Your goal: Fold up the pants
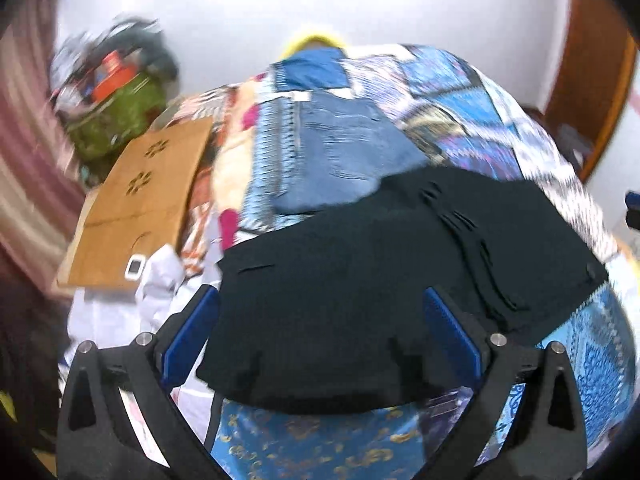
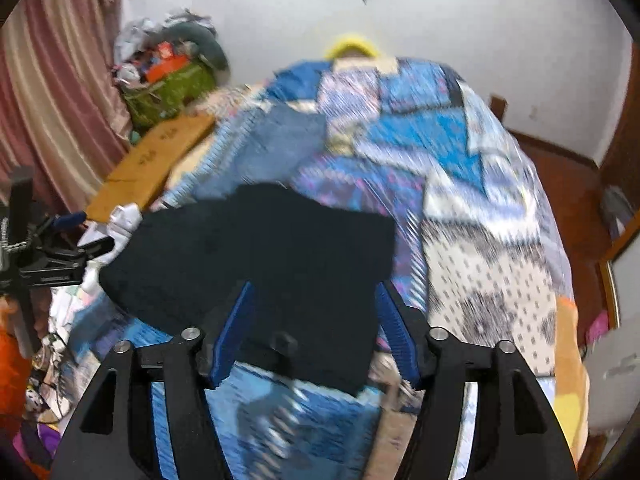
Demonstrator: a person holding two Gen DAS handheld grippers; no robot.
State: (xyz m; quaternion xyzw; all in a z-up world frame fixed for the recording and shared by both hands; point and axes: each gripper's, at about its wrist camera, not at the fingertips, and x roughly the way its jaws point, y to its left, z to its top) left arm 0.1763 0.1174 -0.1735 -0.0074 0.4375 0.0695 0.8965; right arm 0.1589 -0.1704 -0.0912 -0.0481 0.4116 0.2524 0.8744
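Black pants (image 1: pixel 360 272) lie folded on a bed with a blue patchwork quilt (image 1: pixel 460 92); they also show in the right wrist view (image 2: pixel 264 256). My left gripper (image 1: pixel 320 296) is open, its blue pads spread wide just above the pants' near edge. My right gripper (image 2: pixel 316 292) is open too, its pads on either side of the pants' near right corner. Neither holds the cloth. Both views are motion-blurred.
Folded blue jeans (image 1: pixel 340 148) lie behind the black pants. A wooden board (image 1: pixel 140 192) with a small white device (image 1: pixel 135 267) sits at the bed's left. A green bag of clutter (image 1: pixel 116 120) stands by the pink curtain (image 2: pixel 52 92). The left gripper shows at the right view's left edge (image 2: pixel 52 256).
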